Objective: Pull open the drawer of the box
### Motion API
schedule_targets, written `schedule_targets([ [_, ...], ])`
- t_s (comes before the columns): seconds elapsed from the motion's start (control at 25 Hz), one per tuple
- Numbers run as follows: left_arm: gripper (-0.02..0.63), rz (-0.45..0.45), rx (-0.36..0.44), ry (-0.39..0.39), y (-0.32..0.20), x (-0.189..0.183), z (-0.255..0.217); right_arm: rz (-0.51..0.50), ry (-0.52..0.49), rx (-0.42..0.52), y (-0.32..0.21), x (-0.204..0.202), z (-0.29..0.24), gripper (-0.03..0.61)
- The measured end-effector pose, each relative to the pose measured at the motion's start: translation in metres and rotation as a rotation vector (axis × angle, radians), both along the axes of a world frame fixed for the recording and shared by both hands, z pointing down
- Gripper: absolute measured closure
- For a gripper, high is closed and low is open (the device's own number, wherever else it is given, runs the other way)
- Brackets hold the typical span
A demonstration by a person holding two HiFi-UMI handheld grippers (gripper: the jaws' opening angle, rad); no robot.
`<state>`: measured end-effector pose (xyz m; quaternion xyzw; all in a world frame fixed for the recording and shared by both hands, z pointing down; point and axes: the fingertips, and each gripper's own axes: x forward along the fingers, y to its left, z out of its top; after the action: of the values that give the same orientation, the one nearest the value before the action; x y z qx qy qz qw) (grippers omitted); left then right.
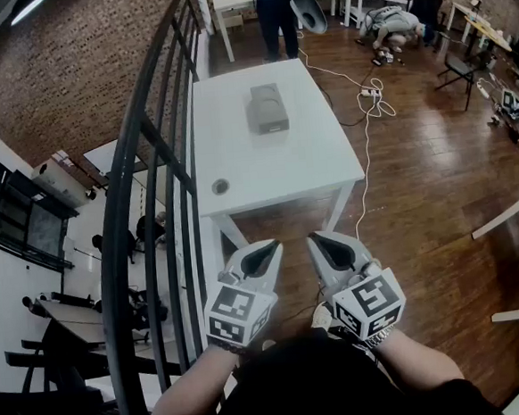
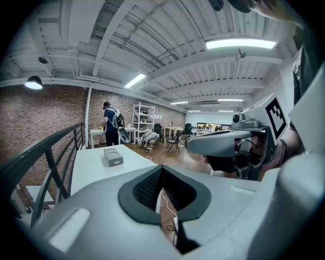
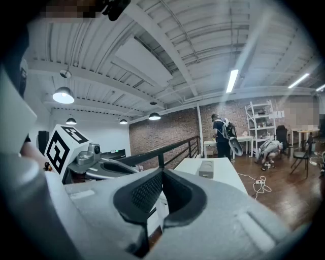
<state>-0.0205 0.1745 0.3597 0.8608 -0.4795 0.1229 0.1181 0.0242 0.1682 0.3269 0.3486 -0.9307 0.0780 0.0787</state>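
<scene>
The box (image 1: 267,108) was observed on the white table (image 1: 266,170), toward its far half and roughly on its centre line, lying flat. One short face was turned toward the person. That face appeared flush with the body; finer detail of the drawer was too small to be made out. A small round fitting (image 1: 220,186) was noted in the table top near the near left corner, well apart from the box.

The left gripper (image 1: 267,246) and the right gripper (image 1: 319,239) were held side by side close to the person's body, short of the table's near edge and well apart from the box. In the left gripper view the jaws were seen closed, tips meeting, with nothing between them. In the right gripper view the jaws were likewise seen brought together and empty.

A black metal railing (image 1: 141,184) was recorded along the table's left side. A white cable (image 1: 359,114) was seen trailing over the wooden floor to the right. A standing person (image 1: 275,13) was noted beyond the table's far end.
</scene>
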Motion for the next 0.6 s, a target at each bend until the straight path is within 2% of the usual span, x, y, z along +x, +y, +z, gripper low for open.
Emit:
schedule_targets([
  [0.6, 0.598, -0.078, -0.029, -0.003, -0.085, 0.050, 0.009, -0.061, -0.008, -0.022, -0.081, 0.058, 0.009, 0.588],
])
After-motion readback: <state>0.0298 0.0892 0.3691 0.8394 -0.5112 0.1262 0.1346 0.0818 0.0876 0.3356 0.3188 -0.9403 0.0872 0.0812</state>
